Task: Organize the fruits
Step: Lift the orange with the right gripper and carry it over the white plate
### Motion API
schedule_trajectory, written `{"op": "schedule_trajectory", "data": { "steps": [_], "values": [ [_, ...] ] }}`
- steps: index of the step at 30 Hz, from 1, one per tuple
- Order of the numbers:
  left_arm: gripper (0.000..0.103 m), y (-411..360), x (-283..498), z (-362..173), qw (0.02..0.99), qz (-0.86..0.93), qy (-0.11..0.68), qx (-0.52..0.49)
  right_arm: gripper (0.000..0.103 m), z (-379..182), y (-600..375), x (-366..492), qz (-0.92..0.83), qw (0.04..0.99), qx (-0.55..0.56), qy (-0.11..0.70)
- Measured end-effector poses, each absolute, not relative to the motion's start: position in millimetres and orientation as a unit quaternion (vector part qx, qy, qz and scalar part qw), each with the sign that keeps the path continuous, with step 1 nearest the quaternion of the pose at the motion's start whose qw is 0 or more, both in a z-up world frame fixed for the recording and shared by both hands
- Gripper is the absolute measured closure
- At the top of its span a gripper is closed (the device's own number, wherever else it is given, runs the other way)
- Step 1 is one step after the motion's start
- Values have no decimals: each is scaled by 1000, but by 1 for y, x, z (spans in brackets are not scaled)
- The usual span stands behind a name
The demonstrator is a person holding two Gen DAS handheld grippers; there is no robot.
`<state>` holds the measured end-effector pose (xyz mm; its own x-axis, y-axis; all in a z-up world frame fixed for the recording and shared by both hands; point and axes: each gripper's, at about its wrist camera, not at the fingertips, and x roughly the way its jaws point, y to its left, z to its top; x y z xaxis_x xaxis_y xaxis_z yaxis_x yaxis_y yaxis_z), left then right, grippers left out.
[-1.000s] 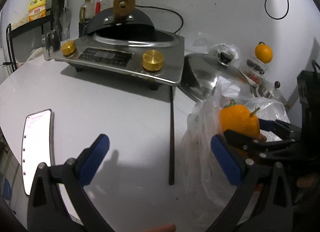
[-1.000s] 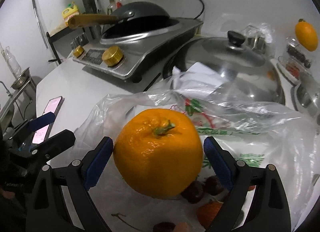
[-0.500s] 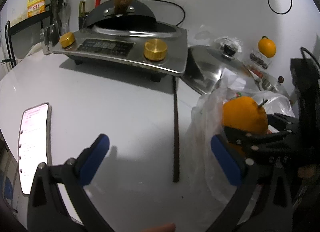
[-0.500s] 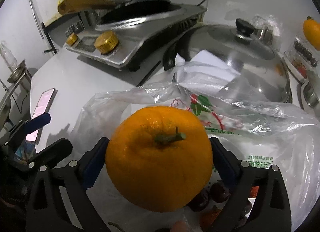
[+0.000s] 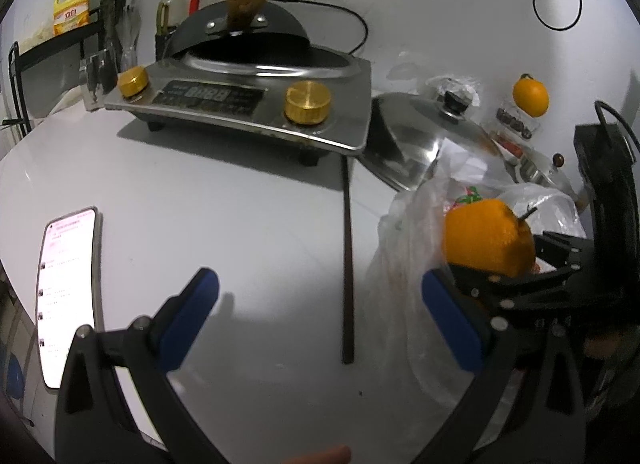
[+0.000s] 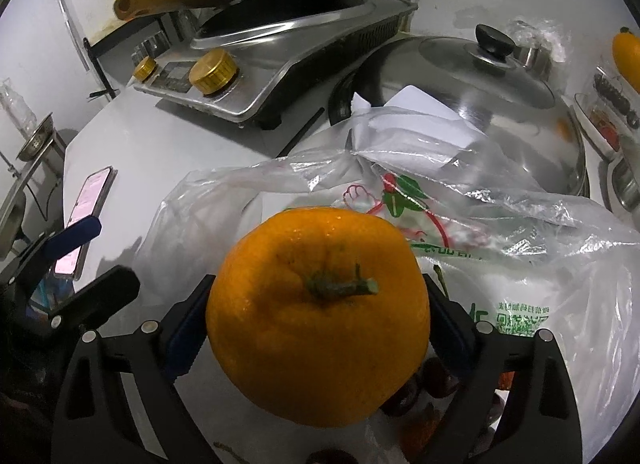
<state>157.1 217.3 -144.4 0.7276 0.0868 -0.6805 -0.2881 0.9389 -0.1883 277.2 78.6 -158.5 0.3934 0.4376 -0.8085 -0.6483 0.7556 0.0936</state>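
Your left hand-held gripper [image 5: 320, 312] hangs open over bare tabletop [image 5: 240, 204], while to its right your right hand-held gripper [image 6: 316, 320] pinches the orange [image 6: 318, 314], stem up, above the plastic bag [image 6: 500, 224], so that hand carries it.

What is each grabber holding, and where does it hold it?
The right gripper squeezes the orange by its two sides, stem facing the camera. The left gripper is open and holds nothing.

Cooker panel [image 5: 210, 95], ahead of left fingers [image 5: 188, 320]: digits, roughly "8888". Plastic bag [image 6: 516, 264] beyond right fingers [image 6: 184, 340]: green print, unreadable. Phone [image 5: 68, 296] text illegible.
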Motion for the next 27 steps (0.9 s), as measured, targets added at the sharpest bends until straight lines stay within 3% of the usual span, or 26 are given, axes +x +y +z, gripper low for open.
{"op": "schedule_trajectory", "data": {
  "steps": [27],
  "values": [
    [1,128,140,-82,940,67,323,-89,8,-83,-52,234,294,885,-24,361]
  ]
}}
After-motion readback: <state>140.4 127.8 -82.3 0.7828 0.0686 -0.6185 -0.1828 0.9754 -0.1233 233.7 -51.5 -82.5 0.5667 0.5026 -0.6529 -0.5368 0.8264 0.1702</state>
